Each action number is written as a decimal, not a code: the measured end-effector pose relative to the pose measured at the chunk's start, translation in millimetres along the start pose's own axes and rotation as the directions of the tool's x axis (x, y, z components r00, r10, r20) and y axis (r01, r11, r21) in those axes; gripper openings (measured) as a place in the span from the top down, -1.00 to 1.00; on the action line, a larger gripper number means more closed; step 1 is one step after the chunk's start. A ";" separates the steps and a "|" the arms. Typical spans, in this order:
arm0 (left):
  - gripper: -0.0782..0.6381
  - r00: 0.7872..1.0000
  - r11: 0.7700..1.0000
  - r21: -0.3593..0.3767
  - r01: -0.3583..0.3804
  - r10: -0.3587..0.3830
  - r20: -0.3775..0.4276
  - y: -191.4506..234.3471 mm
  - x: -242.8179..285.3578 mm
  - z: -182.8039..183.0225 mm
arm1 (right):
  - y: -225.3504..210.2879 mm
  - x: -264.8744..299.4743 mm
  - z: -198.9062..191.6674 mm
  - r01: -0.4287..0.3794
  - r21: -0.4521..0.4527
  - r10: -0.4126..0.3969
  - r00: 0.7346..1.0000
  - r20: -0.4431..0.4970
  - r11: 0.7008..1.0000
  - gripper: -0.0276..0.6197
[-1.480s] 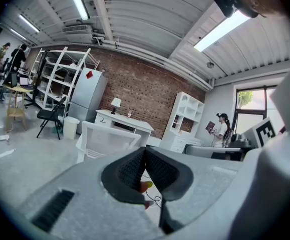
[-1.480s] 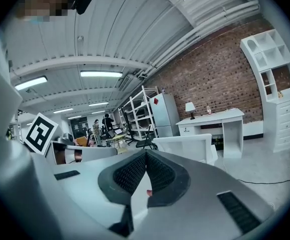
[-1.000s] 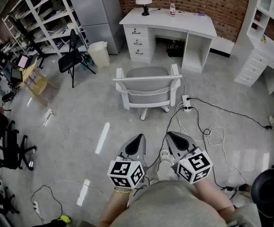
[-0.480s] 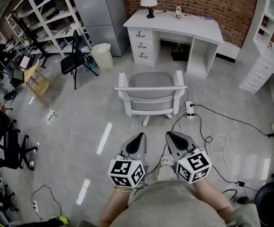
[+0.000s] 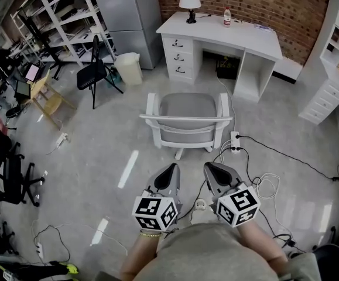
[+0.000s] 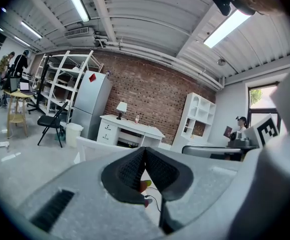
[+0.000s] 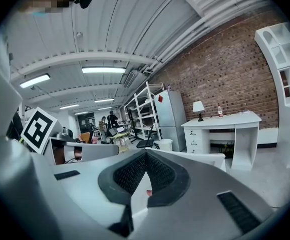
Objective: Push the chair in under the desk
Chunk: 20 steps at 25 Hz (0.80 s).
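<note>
Right, head view first. The chair (image 5: 187, 113) stands mid-frame on the concrete floor (image 5: 99, 133). It has a white frame and grey seat, with its back rail toward me and its seat facing the desk (image 5: 216, 33) at upper centre. Chair and desk are well apart, with open floor between them. A lamp (image 5: 189, 3) and a bottle (image 5: 227, 16) sit on the desktop. A power strip (image 5: 235, 140) lies just right of the chair's base. My left gripper (image 5: 170, 168) and right gripper (image 5: 209, 167) sit side by side at lower centre, both short of the chair and touching nothing.

Left gripper view. Tongs pressed together, pads meeting, nothing held. The chair's white rail shows just over the gripper's body at lower left. The desk stands behind it near centre frame, against the brick wall (image 6: 155, 91).

Right gripper view. Tongs likewise closed tight and empty. The chair's back peeks over the gripper's body right of centre, with the desk beyond it at right.
</note>
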<state>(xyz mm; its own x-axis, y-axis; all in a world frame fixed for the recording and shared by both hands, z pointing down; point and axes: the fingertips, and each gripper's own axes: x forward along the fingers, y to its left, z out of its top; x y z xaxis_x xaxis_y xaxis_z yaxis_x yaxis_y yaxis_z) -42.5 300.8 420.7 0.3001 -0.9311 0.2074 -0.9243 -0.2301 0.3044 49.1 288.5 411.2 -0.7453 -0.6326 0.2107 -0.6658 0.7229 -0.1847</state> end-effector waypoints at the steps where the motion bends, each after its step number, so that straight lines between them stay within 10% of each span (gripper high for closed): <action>1: 0.76 1.000 1.000 -0.002 -0.003 0.003 0.002 0.4 3.3 1.1 | -3.2 2.0 1.6 -0.003 -0.003 0.003 1.000 0.000 1.000 0.89; 20: 0.76 0.996 0.997 0.002 -0.079 0.079 0.029 6.9 70.3 11.4 | -65.1 41.7 12.6 -0.077 -0.040 0.076 0.997 -0.009 0.996 0.89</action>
<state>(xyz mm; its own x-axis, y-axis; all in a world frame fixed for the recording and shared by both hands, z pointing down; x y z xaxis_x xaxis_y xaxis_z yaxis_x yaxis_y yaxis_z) -30.4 230.5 426.8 0.2197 -0.9540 0.2038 -0.9454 -0.1567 0.2858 60.9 211.6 420.0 -0.7936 -0.5728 0.2050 -0.6047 0.7797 -0.1623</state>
